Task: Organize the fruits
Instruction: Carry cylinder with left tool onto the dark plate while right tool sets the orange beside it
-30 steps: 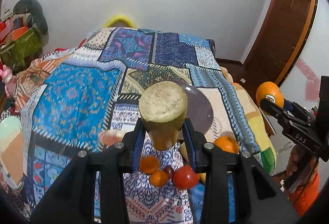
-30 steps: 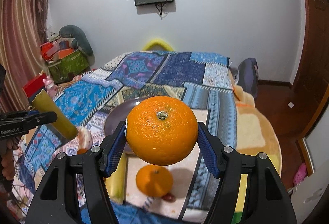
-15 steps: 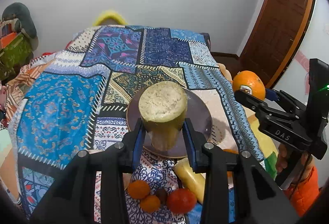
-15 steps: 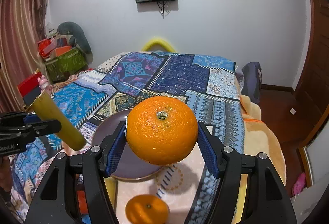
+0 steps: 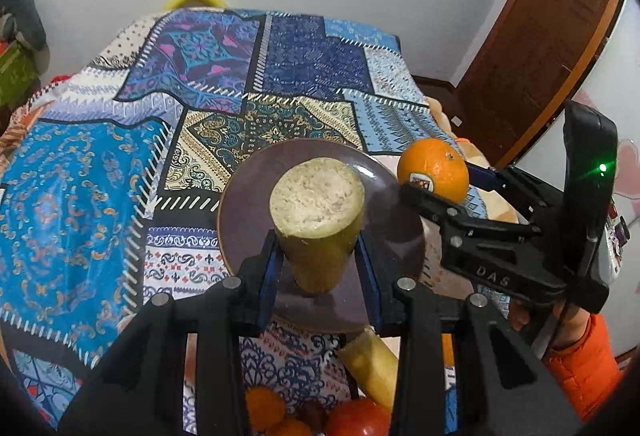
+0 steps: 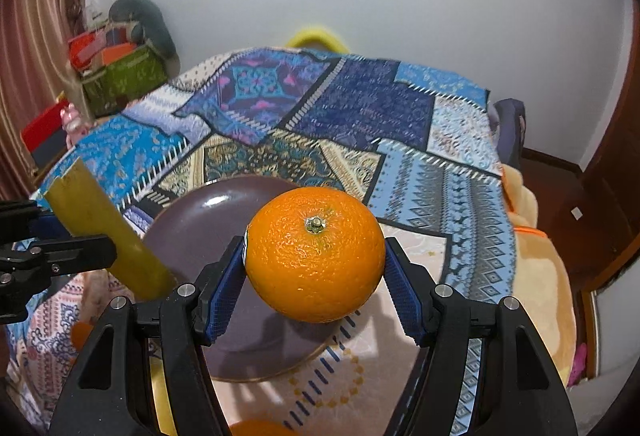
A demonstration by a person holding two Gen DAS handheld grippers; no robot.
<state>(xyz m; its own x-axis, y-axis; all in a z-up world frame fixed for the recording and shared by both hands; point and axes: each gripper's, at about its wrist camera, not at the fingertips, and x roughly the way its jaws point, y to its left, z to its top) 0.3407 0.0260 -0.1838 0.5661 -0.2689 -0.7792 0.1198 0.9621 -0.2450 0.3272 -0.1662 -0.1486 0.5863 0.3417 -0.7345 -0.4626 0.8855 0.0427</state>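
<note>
The left gripper (image 5: 318,260) has its jaws clamped on a yellow-green cut stalk (image 5: 318,224), pale cut end up, held above the near half of the purple plate (image 5: 248,192). The right gripper (image 6: 314,290) has its jaws clamped on a large orange (image 6: 314,254), stem up, held over the plate's right rim (image 6: 224,204); in the left wrist view that orange (image 5: 434,170) sits just at the plate's right edge, beside the stalk but apart from it. The plate lies on the patchwork quilt (image 5: 312,64) of the bed; its far half is bare, and the quilt beyond the plate and to its left is open cloth. Nearer than the plate lie a second stalk piece (image 5: 370,368), small oranges (image 5: 264,406) and a red tomato (image 5: 354,420), close together. To the plate's right the bed edge falls away toward a wooden door (image 5: 544,36). Against a second ago, both grippers have come forward: the plate then lay beyond the stalk, and the large orange was well off to its right, clear of the rim.
</note>
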